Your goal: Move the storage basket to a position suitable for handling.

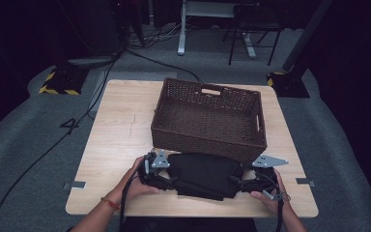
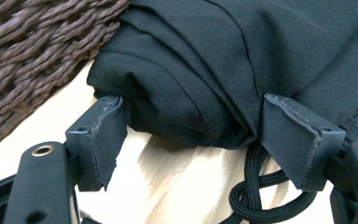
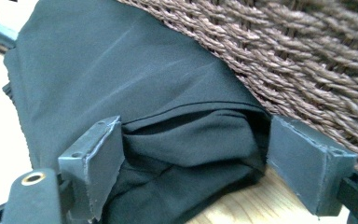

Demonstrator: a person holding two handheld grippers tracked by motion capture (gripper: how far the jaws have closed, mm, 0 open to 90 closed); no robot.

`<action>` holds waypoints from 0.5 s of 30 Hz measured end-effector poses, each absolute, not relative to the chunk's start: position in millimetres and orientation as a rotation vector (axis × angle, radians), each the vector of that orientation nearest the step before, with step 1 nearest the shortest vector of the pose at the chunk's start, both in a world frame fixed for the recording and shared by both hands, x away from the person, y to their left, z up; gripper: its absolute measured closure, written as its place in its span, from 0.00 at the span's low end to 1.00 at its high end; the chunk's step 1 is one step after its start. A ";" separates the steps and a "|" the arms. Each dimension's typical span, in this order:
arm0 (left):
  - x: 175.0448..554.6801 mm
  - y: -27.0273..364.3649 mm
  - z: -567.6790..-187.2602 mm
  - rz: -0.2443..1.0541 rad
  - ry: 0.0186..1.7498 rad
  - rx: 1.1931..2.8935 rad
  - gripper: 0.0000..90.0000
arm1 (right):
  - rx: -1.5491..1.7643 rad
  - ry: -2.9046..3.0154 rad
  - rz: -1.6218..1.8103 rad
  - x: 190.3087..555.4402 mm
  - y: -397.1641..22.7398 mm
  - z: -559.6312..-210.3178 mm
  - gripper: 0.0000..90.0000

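A folded black garment [image 1: 203,175] lies on the wooden table [image 1: 116,130], against the front wall of a brown wicker basket [image 1: 207,140]. My left gripper [image 1: 171,181] sits at the garment's left end. In the left gripper view it [image 2: 191,135] is open, its jaws wide apart astride the bunched edge of the cloth [image 2: 214,70]; a black drawstring [image 2: 251,196] loops out beneath. My right gripper [image 1: 236,183] is at the garment's right end. In the right gripper view it [image 3: 196,158] is open around the folded cloth [image 3: 121,93], with the basket wall [image 3: 307,70] just beyond.
The basket is empty and takes up the table's far middle. Bare tabletop lies to its left. On the grey carpet beyond are a cable [image 1: 53,145], a yellow-black striped stand base [image 1: 60,82], a desk leg [image 1: 181,29] and a dark chair [image 1: 253,29].
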State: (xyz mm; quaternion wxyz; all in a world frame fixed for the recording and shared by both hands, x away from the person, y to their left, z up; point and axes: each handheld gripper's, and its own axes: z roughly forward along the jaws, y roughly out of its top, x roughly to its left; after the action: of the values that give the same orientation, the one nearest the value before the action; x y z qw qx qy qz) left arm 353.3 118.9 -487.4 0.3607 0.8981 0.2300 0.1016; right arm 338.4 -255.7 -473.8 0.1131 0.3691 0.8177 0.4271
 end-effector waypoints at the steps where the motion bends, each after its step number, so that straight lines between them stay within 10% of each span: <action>1: 353.3 118.9 -487.4 0.262 0.593 2.315 0.27 | 1.098 2.403 1.250 341.0 -255.5 -474.9 0.21; 15: 346.5 142.6 -454.9 0.281 0.648 2.152 0.18 | 1.182 2.540 1.226 366.2 -257.3 -496.8 0.11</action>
State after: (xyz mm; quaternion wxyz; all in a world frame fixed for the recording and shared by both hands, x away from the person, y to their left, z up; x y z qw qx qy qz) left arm 346.5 142.6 -454.9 0.4244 0.8603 0.2589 0.1125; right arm 366.2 -257.3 -496.8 0.0416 0.3862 0.8299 0.4005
